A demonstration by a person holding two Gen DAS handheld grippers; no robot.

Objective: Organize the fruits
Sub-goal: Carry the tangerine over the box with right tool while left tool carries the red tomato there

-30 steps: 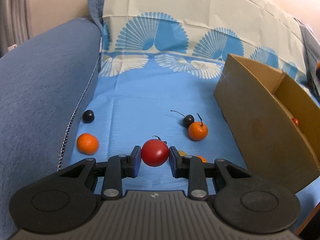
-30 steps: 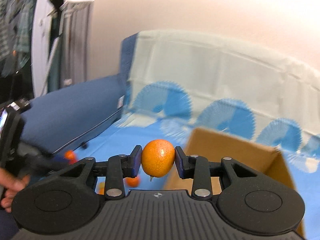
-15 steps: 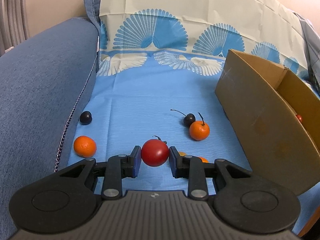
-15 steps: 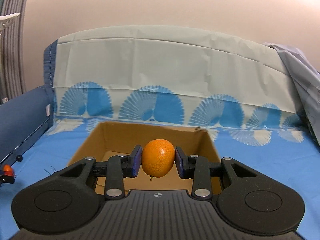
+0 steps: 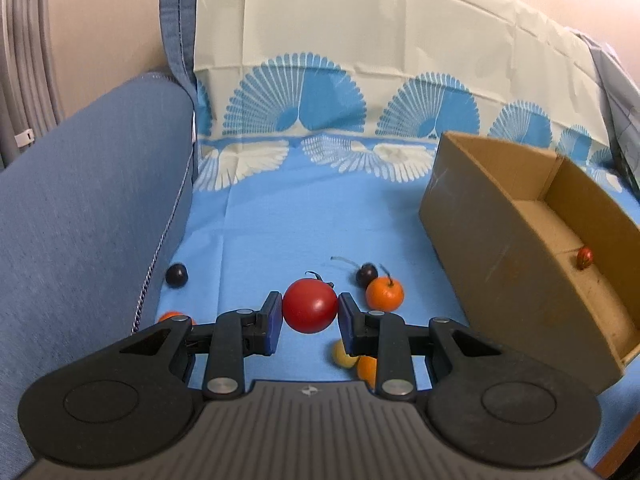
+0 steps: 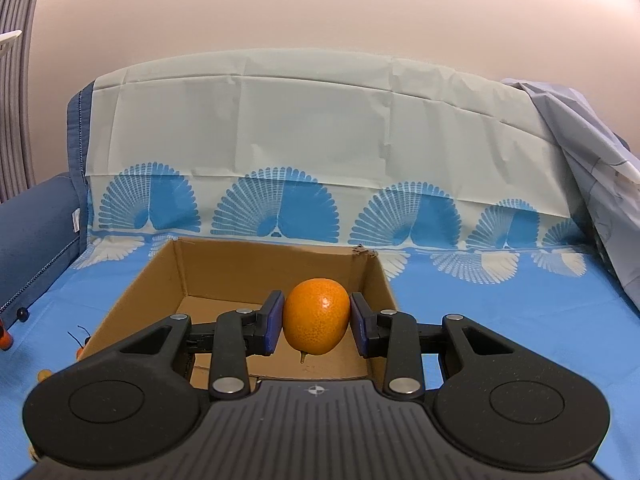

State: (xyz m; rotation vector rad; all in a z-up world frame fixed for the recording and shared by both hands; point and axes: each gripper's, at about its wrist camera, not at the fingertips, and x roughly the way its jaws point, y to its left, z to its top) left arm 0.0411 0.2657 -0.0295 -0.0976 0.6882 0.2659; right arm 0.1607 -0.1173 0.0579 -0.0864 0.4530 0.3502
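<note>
My left gripper point(image 5: 309, 314) is shut on a red tomato point(image 5: 310, 305), held above the blue cloth. Beyond it lie a dark cherry point(image 5: 365, 274) touching a small orange fruit point(image 5: 385, 293), another dark cherry point(image 5: 177, 275) at the left, and an orange fruit point(image 5: 173, 316) half hidden behind my left finger. A yellow fruit point(image 5: 343, 354) and an orange one point(image 5: 367, 369) peek out under my right finger. My right gripper point(image 6: 316, 320) is shut on an orange kumquat point(image 6: 316, 316), held over the open cardboard box point(image 6: 224, 256).
The box point(image 5: 500, 240) stands right of the loose fruit with a small red fruit point(image 5: 585, 258) inside. A blue sofa arm point(image 5: 88, 200) borders the left. A patterned cloth point(image 6: 320, 152) covers the backrest, and a grey sheet point(image 6: 588, 168) hangs at the right.
My right gripper swung right with the kumquat, from facing the sofa arm to hanging over the box. My left gripper lifted the tomato a little; the loose fruit stayed put.
</note>
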